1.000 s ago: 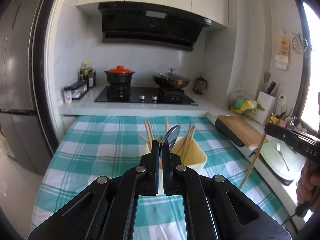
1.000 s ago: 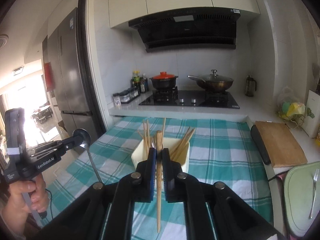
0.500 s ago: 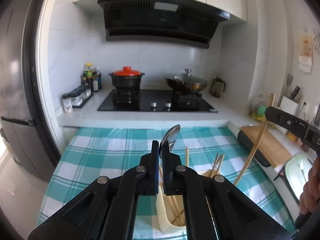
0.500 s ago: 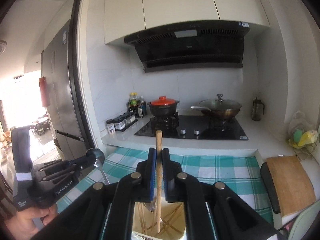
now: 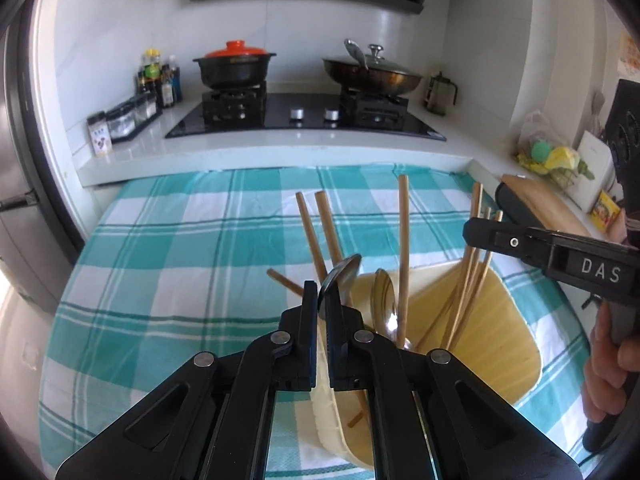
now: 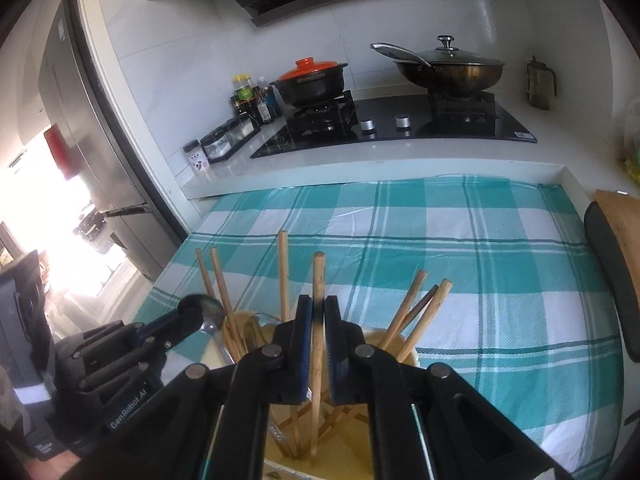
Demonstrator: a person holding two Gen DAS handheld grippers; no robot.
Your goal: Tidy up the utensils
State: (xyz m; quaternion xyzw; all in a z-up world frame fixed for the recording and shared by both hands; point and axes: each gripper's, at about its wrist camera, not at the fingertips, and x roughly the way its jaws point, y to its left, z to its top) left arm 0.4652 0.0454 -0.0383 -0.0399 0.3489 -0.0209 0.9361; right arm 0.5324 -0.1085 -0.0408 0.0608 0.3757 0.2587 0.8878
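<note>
- Left claw (image 5: 322,304) pinching shiny metal spoon (image 5: 338,280), bowl end sticking up past fingertips, just over near-left edge of pale yellow plastic utensil holder (image 5: 516,344).
- Right claw (image 6: 318,320) pressed onto long wooden chopstick (image 6: 318,276), upright, lower end down inside holder, top poking above fingertips.
- Holder sitting on bench w/ teal-and-white checked cloth (image 5: 180,248); already holding several more wooden chopsticks (image 5: 404,240) leaning at diff angles, plus a second metal spoon (image 5: 384,300) inside.
- Right claw seen from left cam at right edge, gripping same chopstick over holder's far-right side.
- Behind: black gas hob (image 5: 304,116) w/ black pot w/ orange lid (image 5: 234,66) and lidded steel wok (image 5: 374,72).
</note>
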